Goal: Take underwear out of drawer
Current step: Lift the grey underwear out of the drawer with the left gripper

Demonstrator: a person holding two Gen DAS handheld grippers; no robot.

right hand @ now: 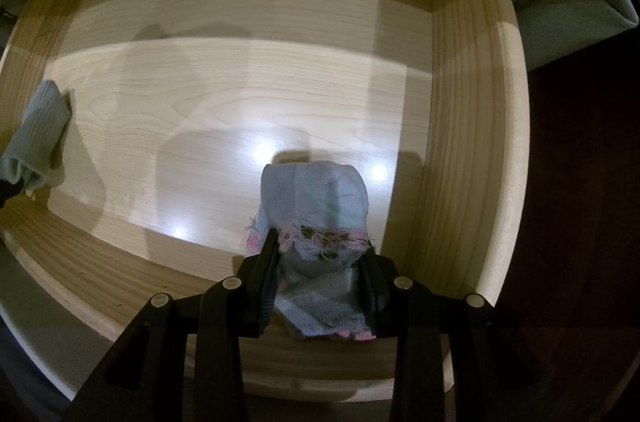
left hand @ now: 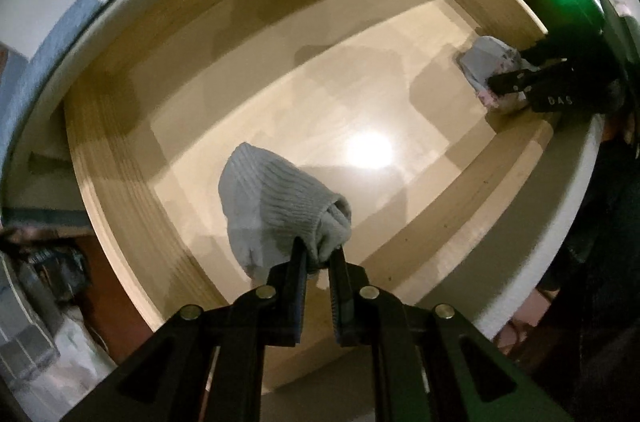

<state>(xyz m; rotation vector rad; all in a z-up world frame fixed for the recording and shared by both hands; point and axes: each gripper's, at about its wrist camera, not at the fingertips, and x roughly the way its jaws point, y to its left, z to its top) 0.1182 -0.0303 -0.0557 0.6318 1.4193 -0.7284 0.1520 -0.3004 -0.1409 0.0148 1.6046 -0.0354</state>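
- Currently left gripper (left hand: pixel 320 254) is clamped tight on a bunched end of the ribbed grey underwear (left hand: pixel 276 198), pointing straight down; the cloth hangs over the drawer (left hand: pixel 100 158) floor toward 11 o'clock.
- Right gripper (right hand: pixel 320 246) grips the blue underwear (right hand: pixel 316 198) with pink floral trim, jaws narrow with cloth filling the gap.
- That blue piece sits at the drawer's near right corner, by the right wall.
- Left view: right gripper and its cloth at 2 o'clock.
- Right view: the grey piece at 9 o'clock.
- Drawer floor is pale wood, with glare spots.
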